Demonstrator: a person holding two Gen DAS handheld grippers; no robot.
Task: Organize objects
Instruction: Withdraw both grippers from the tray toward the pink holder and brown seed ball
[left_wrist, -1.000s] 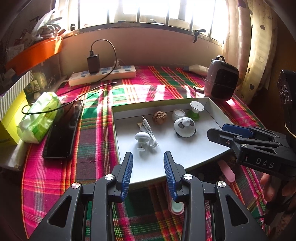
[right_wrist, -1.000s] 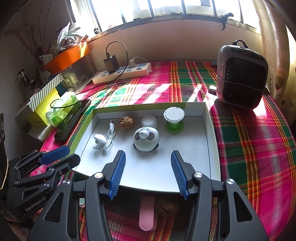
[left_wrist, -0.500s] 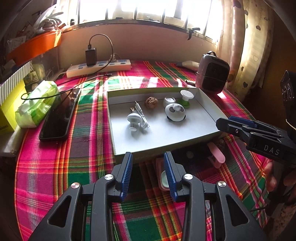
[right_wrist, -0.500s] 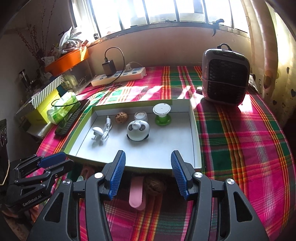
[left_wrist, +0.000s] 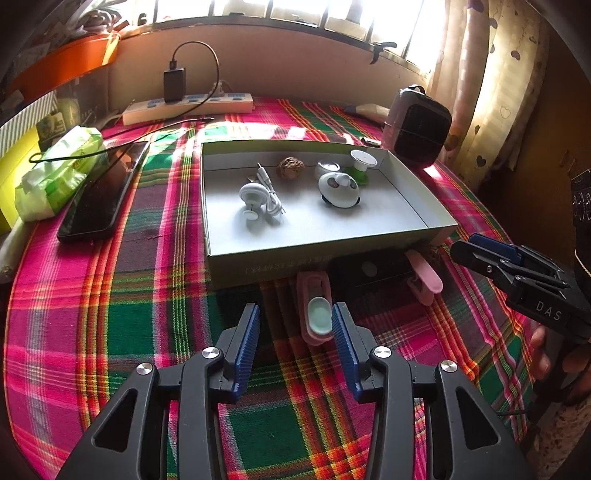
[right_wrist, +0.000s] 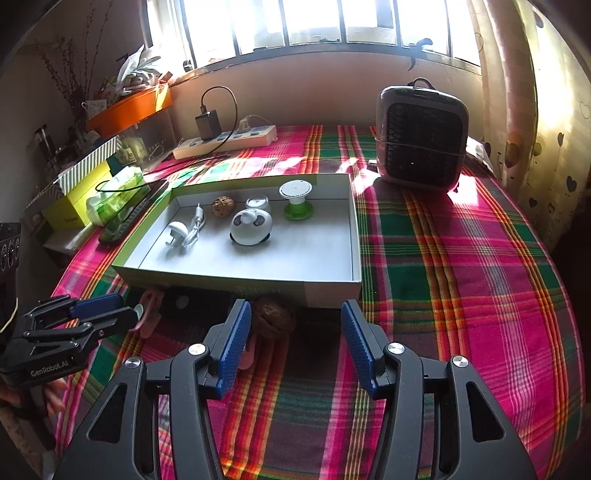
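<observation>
Clip (left_wrist: 315, 309) lies flat, long axis pointing toward tray (left_wrist: 325, 258).

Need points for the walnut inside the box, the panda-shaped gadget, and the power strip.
walnut (left_wrist: 290, 168), left wrist view, middle of its wrinkled shell.
panda-shaped gadget (right_wrist: 251, 224), right wrist view, top of its white body.
power strip (left_wrist: 188, 108), left wrist view, its white casing.

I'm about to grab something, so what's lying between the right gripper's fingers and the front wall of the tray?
In the right wrist view, a brown walnut lies on the cloth between the right gripper and the tray.
</observation>
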